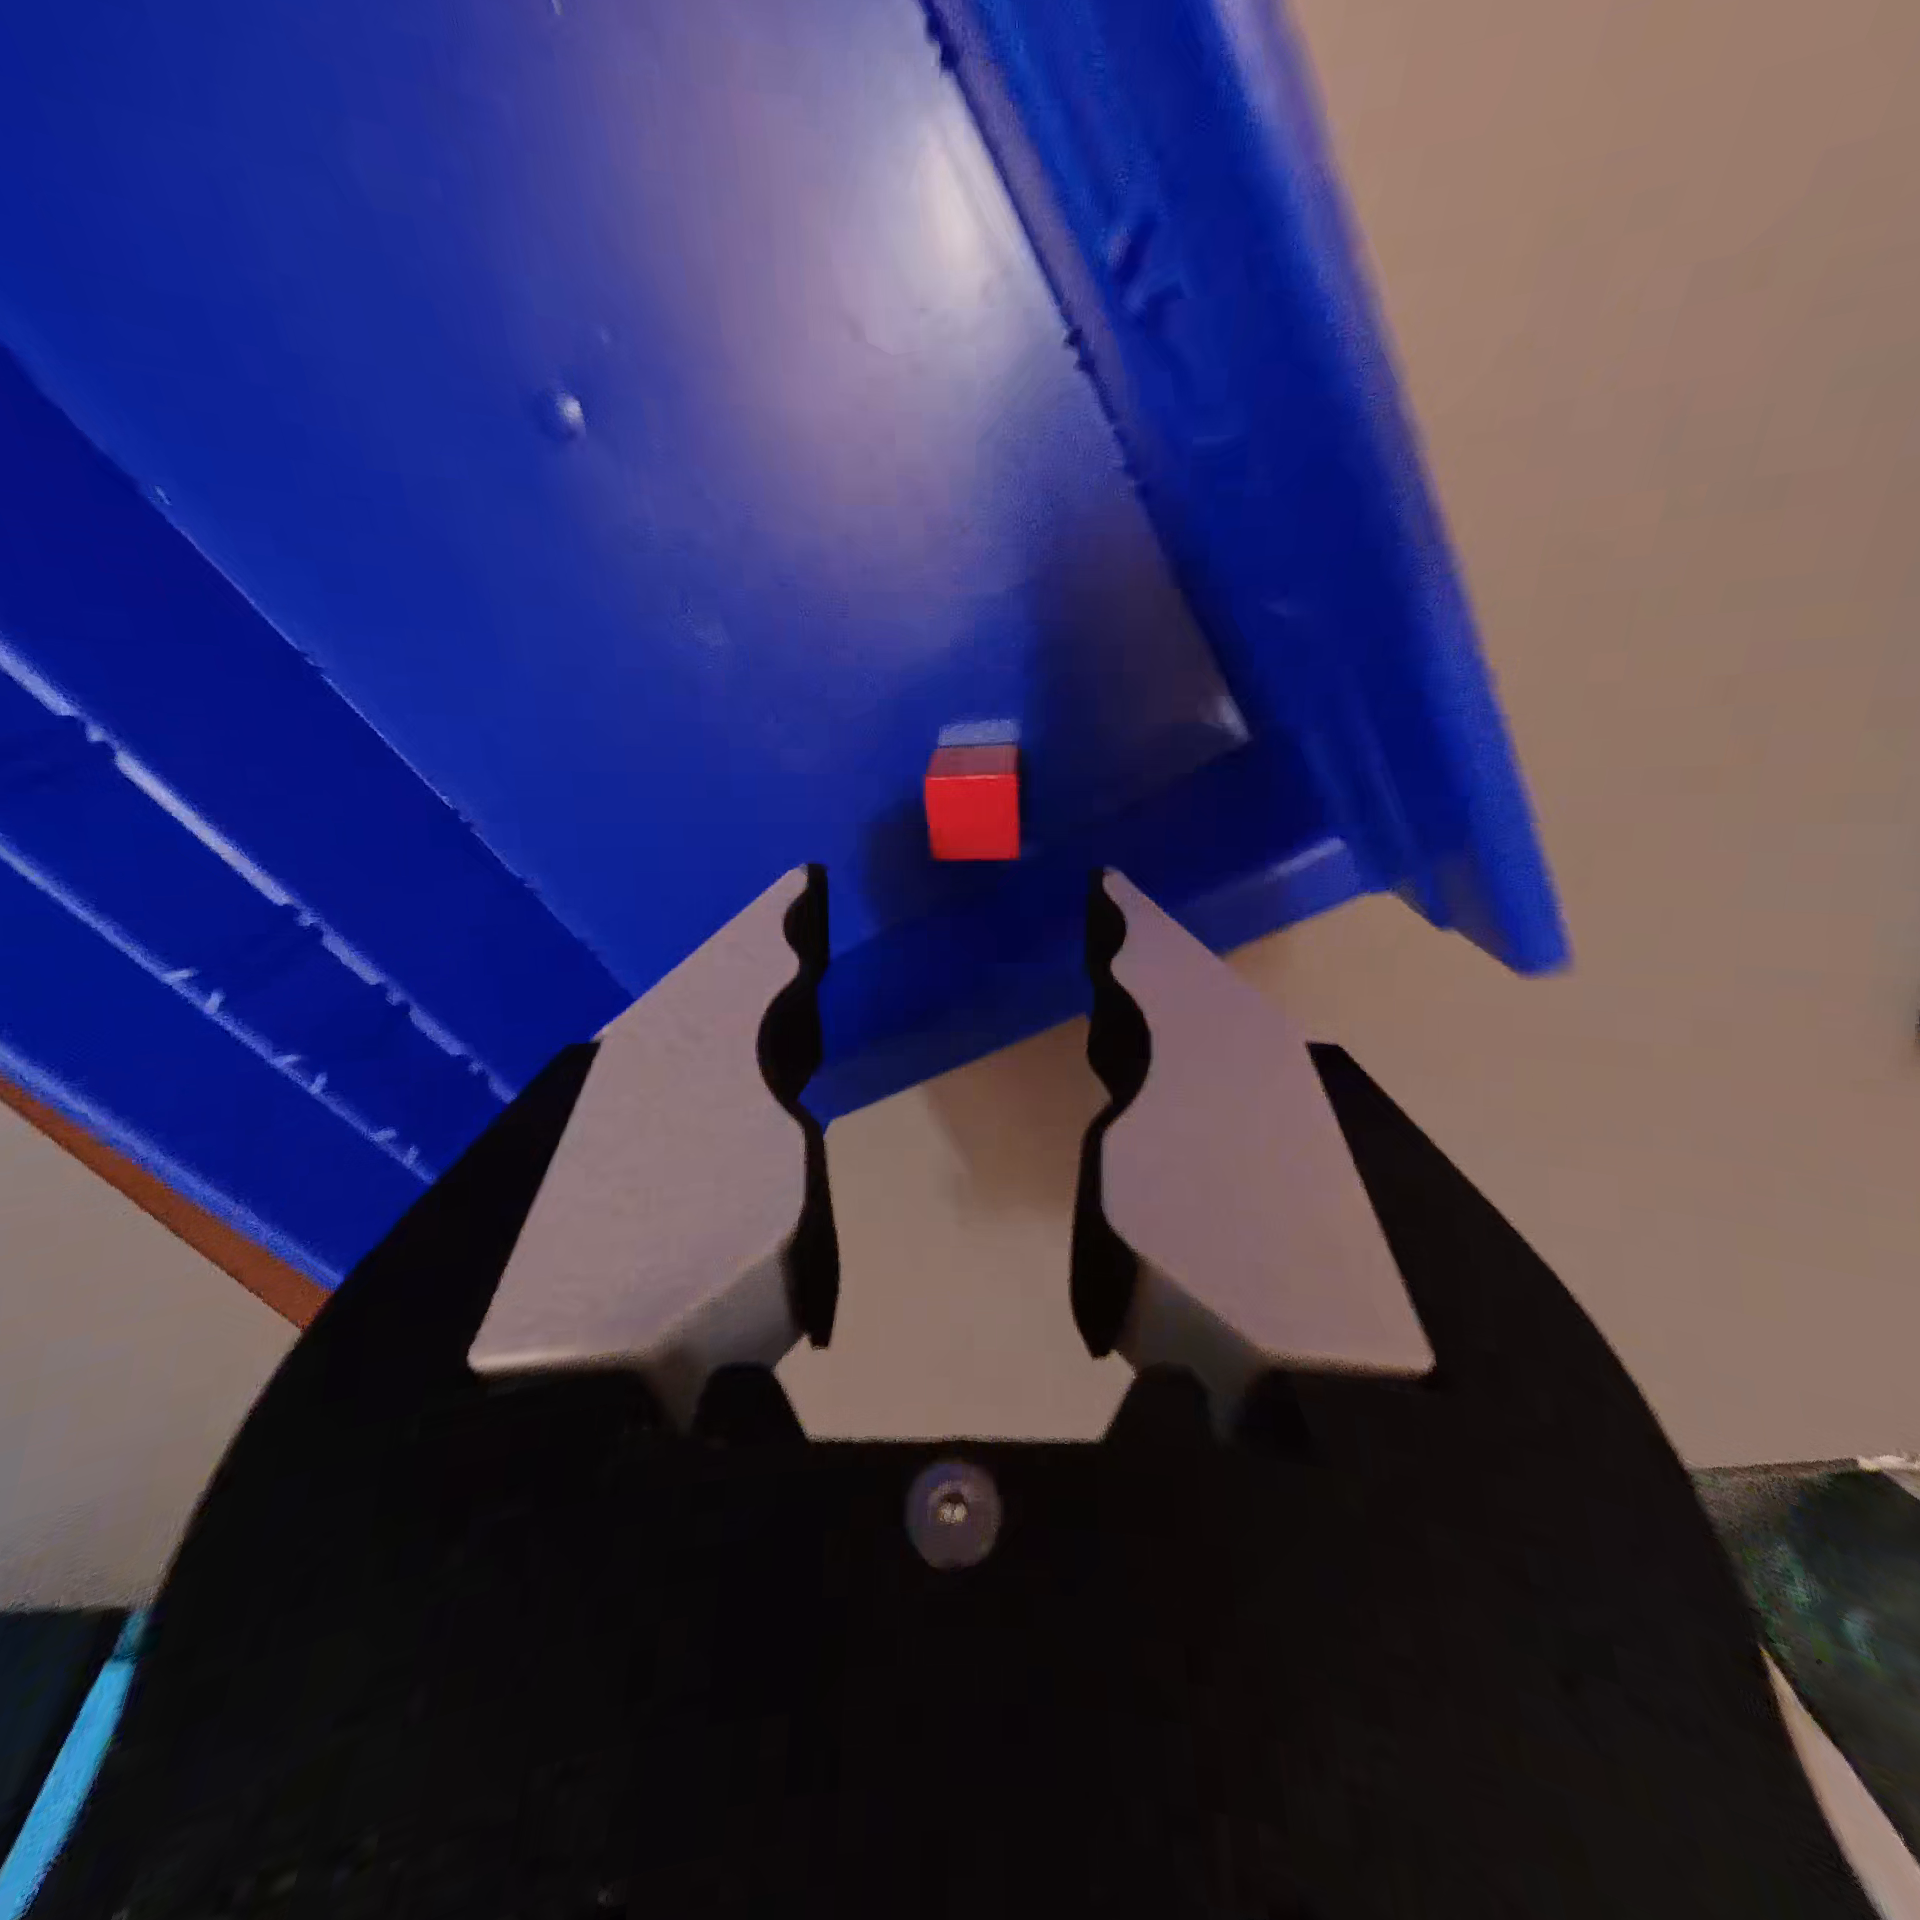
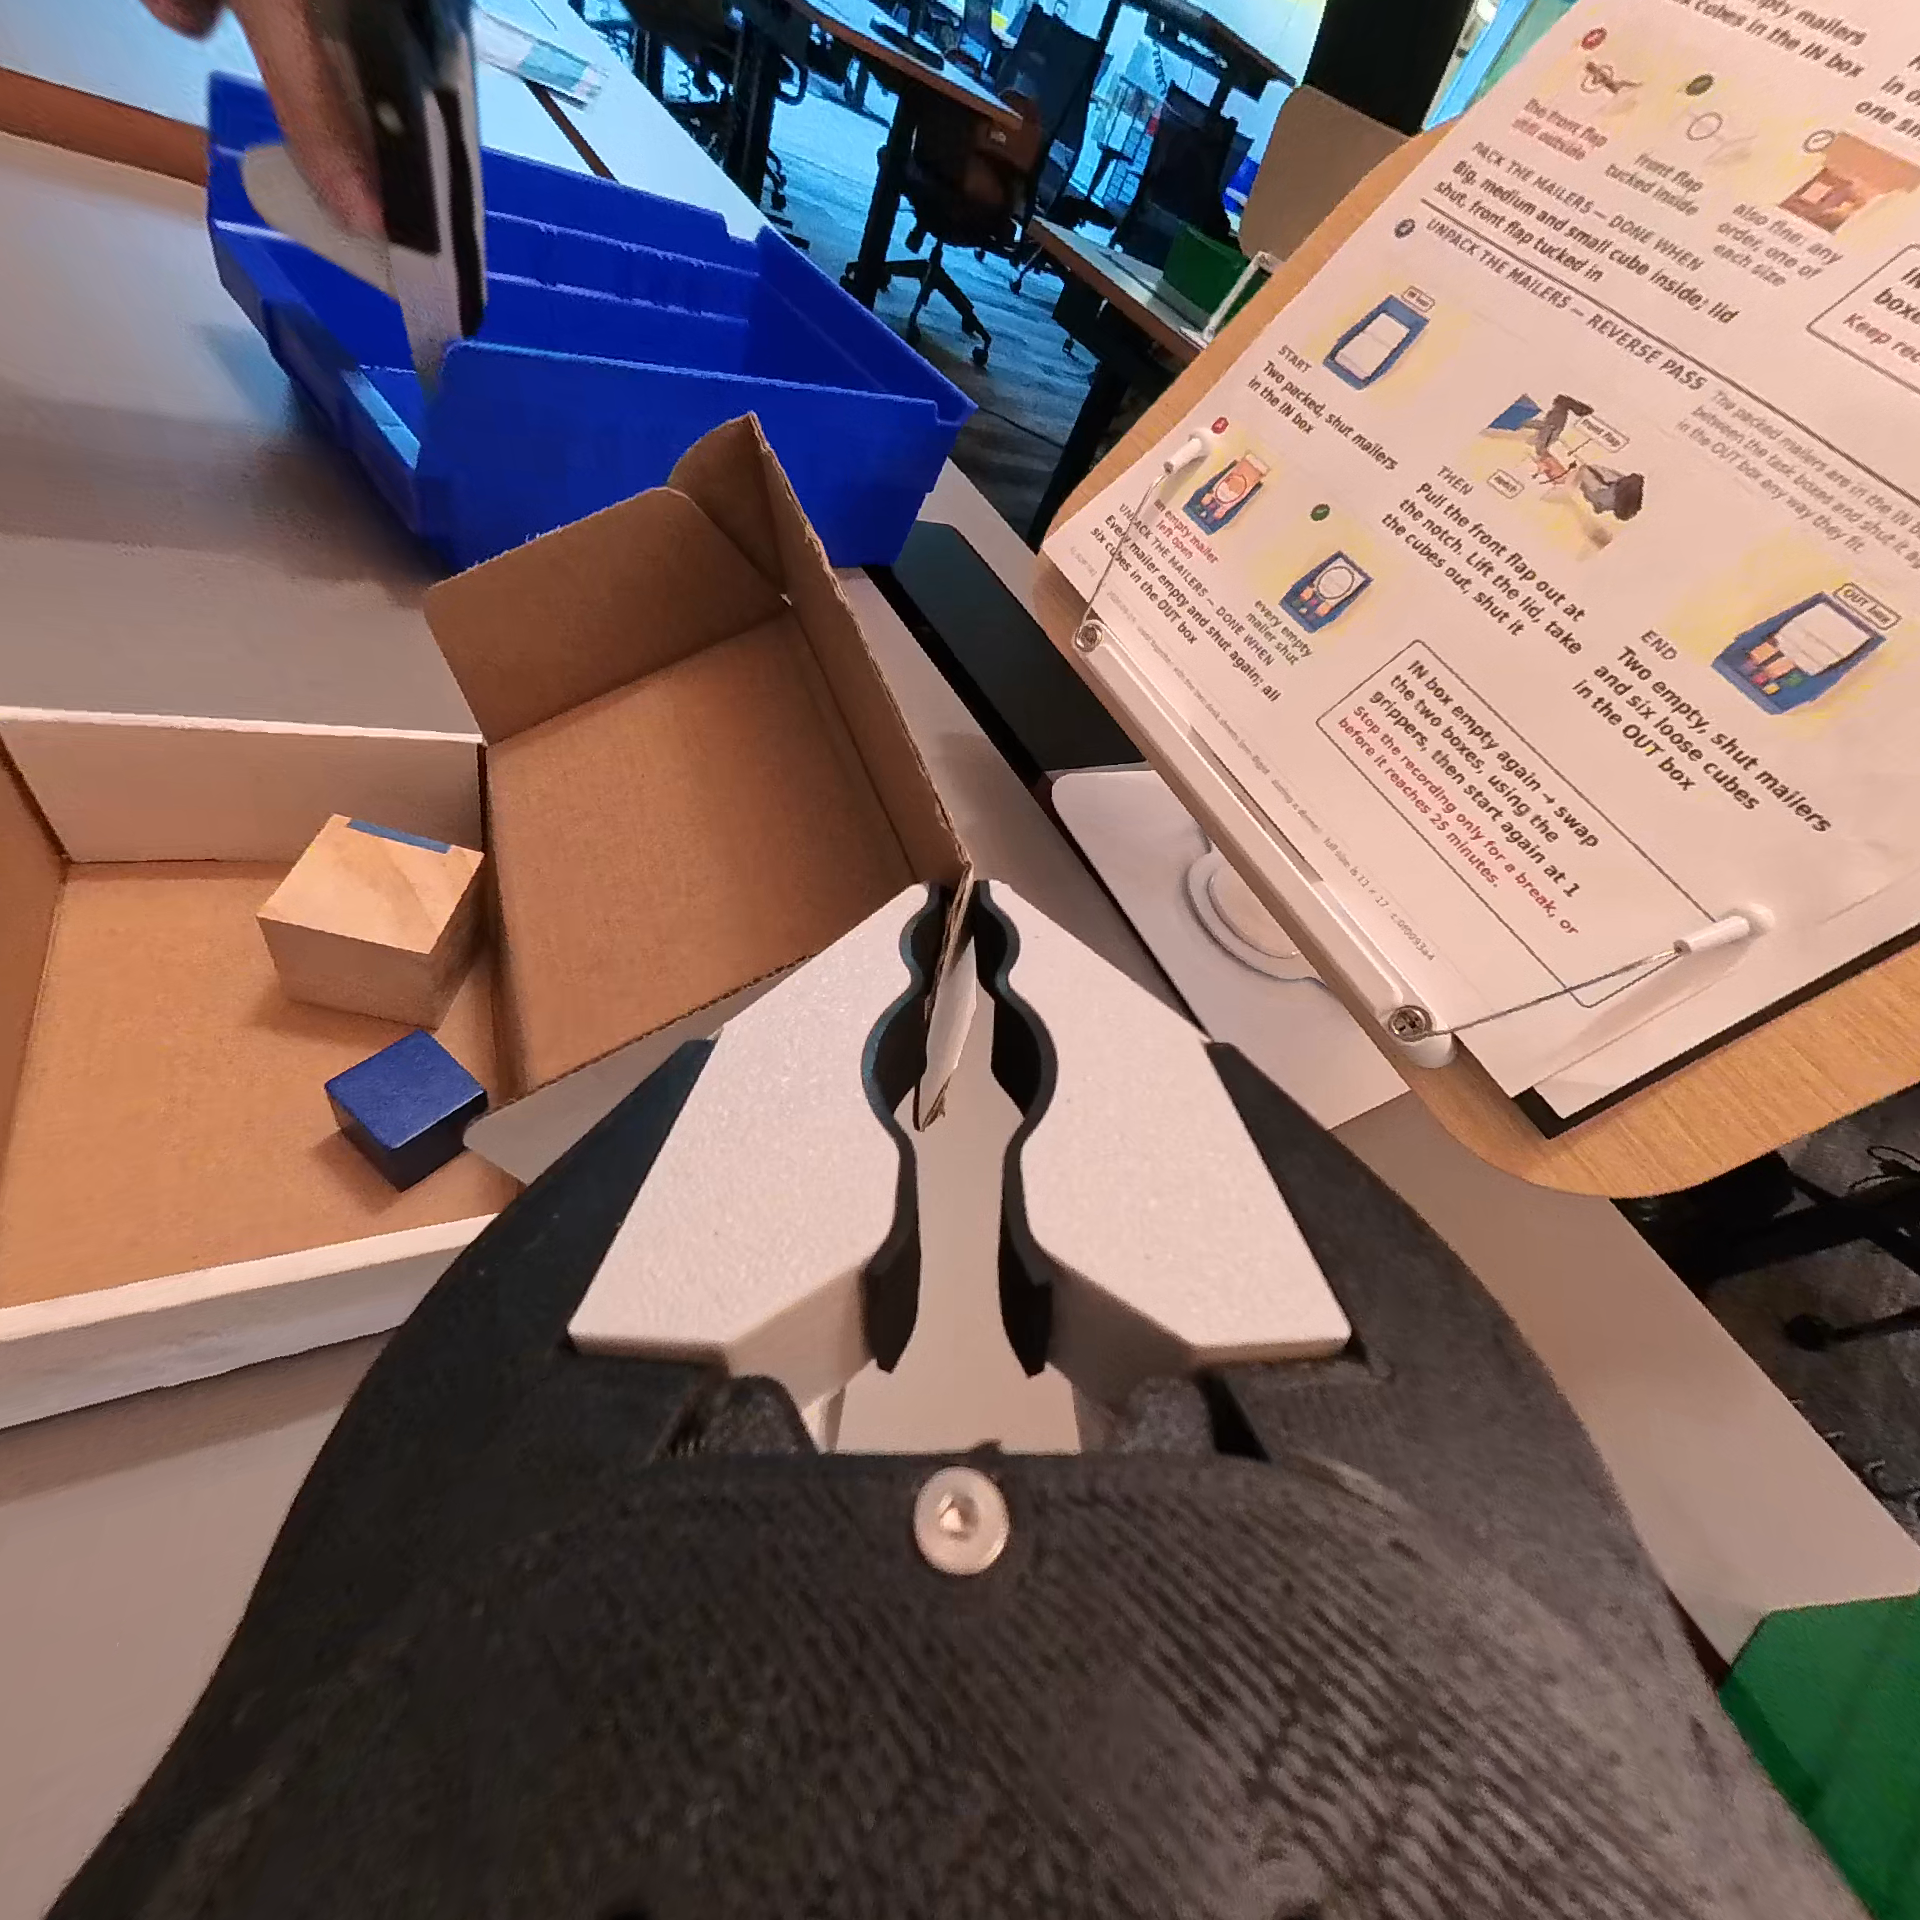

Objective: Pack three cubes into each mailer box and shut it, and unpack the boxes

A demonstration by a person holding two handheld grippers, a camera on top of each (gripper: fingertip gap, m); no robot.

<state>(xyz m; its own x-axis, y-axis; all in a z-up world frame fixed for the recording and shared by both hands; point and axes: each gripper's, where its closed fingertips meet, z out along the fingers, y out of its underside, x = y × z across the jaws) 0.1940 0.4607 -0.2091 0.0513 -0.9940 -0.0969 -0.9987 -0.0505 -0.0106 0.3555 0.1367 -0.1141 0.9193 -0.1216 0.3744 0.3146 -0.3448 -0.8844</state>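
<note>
In the left wrist view my left gripper (image 1: 954,883) is open and empty, just short of a small red cube (image 1: 971,805) on the floor of a blue plastic bin (image 1: 623,436). In the right wrist view my right gripper (image 2: 966,914) is shut on the front flap of the mailer box lid (image 2: 707,727) and holds the lid open. The open mailer box (image 2: 135,1049) holds a big wooden cube (image 2: 369,920) and a blue cube (image 2: 407,1103). The left gripper (image 2: 421,197) shows far off, reaching down into the blue bin (image 2: 665,416).
An instruction sheet on a wooden stand (image 2: 1507,582) rises at the right, close to my right gripper. A green block (image 2: 1839,1714) sits at the lower right. The bin has ribbed dividers (image 1: 208,883). The table edge (image 2: 935,582) runs behind the mailer. About 35 cm separates my right fingertips from the green block (image 2: 1839,1714).
</note>
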